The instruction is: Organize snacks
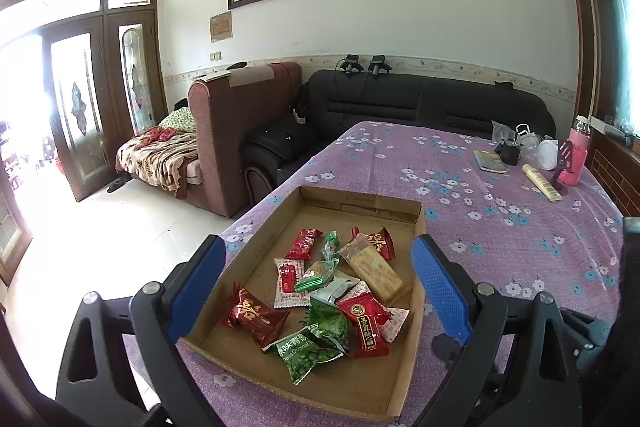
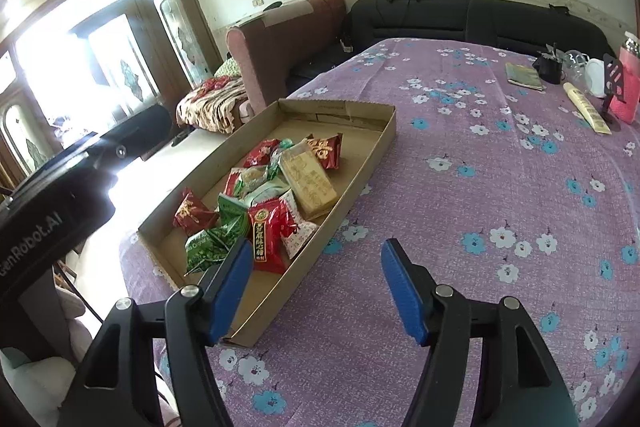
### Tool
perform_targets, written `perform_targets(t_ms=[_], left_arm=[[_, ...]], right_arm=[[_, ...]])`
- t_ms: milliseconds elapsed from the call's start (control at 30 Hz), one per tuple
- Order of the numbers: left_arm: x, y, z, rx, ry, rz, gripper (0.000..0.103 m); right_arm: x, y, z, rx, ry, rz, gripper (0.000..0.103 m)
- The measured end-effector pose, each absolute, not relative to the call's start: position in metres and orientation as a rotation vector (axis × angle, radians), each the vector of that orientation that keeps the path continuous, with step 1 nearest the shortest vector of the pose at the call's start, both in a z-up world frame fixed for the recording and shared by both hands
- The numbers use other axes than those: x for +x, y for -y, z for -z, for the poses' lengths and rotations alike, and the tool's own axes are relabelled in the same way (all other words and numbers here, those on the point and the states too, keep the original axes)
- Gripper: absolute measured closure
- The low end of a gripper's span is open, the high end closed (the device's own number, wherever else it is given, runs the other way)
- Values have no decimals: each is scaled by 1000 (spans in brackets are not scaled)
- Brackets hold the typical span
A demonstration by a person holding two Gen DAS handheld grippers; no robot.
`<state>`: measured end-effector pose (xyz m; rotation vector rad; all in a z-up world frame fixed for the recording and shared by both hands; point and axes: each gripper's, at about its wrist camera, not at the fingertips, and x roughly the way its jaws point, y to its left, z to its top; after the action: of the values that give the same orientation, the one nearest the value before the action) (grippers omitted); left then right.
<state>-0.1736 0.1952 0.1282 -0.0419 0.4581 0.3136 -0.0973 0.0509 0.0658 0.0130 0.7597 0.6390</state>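
- Both of your tools hang over the purple flowered bench [image 2: 500, 187] with their jaws apart and nothing between them.
- Your left tool [image 1: 316, 291] points straight at the cardboard tray [image 1: 362, 383]; the snack packets [image 1: 332, 291] show in the gap between its blue pads [image 1: 440, 291], lying below and just ahead of them.
- Your right tool [image 2: 316, 291] sits at the tray's near right corner; its left pad [image 2: 230, 291] overlaps the tray wall in view, the other is over bare cloth.
- Red, green and tan packets lie heaped in the tray's middle; the far end is bare cardboard.
- Well apart, at the bench's far right, stand a pink bottle [image 2: 628, 83] and a cream tube [image 2: 586, 109].
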Motion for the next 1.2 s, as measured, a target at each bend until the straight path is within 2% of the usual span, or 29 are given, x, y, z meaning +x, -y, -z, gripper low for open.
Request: perform_targets(t_ms=[467,867,1200], left_arm=[[-185,-203,-133,-93,-437,-290,9],[-234,-198,-161,-59,-207,-359,5],[-248,-209,-162,-77,-162,-528,4]], right_arm=[[-113,-70,-65,-61,-738,-637,36],[-128,-75,-87,-63,-636,-654,34],[-135,-71,-94,-46,-607,-673,30]])
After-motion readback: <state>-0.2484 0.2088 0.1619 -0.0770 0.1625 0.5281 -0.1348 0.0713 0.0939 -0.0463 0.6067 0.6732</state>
